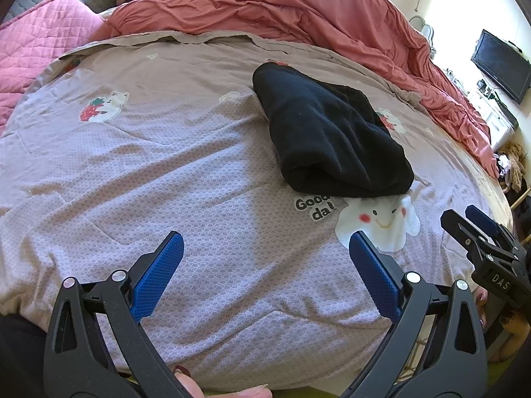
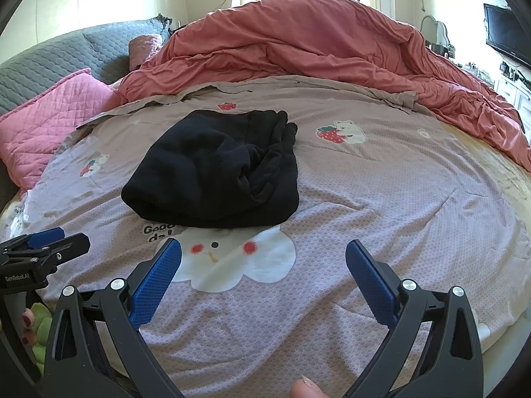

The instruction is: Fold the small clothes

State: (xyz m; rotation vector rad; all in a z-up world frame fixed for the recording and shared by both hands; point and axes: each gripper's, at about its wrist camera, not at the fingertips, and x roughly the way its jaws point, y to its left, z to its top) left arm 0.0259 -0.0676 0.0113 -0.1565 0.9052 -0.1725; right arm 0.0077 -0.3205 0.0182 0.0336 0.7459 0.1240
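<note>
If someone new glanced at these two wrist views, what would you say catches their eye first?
Most likely the black folded garment, a dark lump in the middle of the pale mauve cartoon-print bedsheet, just beyond a smiling white cloud print. Next, the rumpled salmon-red duvet heaped along the far side. Nearest the cameras, the left tool and right tool both hang open and empty.

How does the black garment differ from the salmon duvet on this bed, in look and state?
The black garment is small, dark and folded into a compact bundle; the salmon duvet is large, light and heaped in loose wrinkles. The garment lies mid-bed on the printed sheet, near both open grippers; the duvet is bunched along the far side. Both are soft fabric, and neither is gripped.
</note>
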